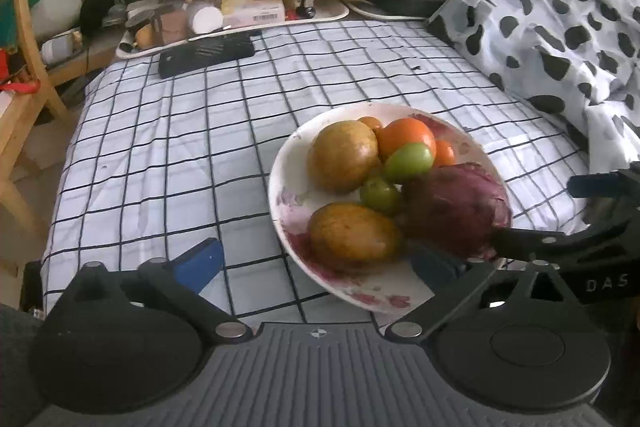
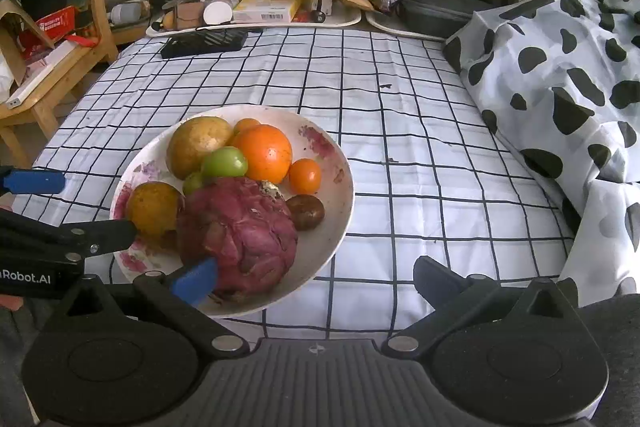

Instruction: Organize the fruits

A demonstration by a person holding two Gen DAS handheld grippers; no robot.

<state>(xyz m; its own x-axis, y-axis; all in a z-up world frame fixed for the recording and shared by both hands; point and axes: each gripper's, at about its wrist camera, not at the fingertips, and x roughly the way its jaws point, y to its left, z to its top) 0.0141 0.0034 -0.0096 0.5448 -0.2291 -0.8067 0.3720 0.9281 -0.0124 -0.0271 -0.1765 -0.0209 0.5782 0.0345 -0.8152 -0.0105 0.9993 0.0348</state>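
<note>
A white floral plate (image 1: pixel 288 163) (image 2: pixel 336 187) sits on the checked tablecloth. It holds a big purple cabbage-like head (image 1: pixel 456 211) (image 2: pixel 240 235), two brownish-yellow fruits (image 1: pixel 344 155) (image 1: pixel 352 235), a large orange tomato (image 2: pixel 266 151), smaller orange ones (image 2: pixel 305 175), green tomatoes (image 2: pixel 224 163) and a dark fruit (image 2: pixel 306 211). My left gripper (image 1: pixel 320 261) is open at the plate's near left rim. My right gripper (image 2: pixel 316 277) is open, its left finger (image 2: pixel 196 281) against the purple head.
Cluttered trays (image 2: pixel 256 21) with boxes, jars and bags line the far edge. A black flat device (image 2: pixel 204 43) lies on the cloth. A cow-spotted fabric heap (image 2: pixel 560 87) fills the right. A wooden chair (image 2: pixel 48 67) stands at left.
</note>
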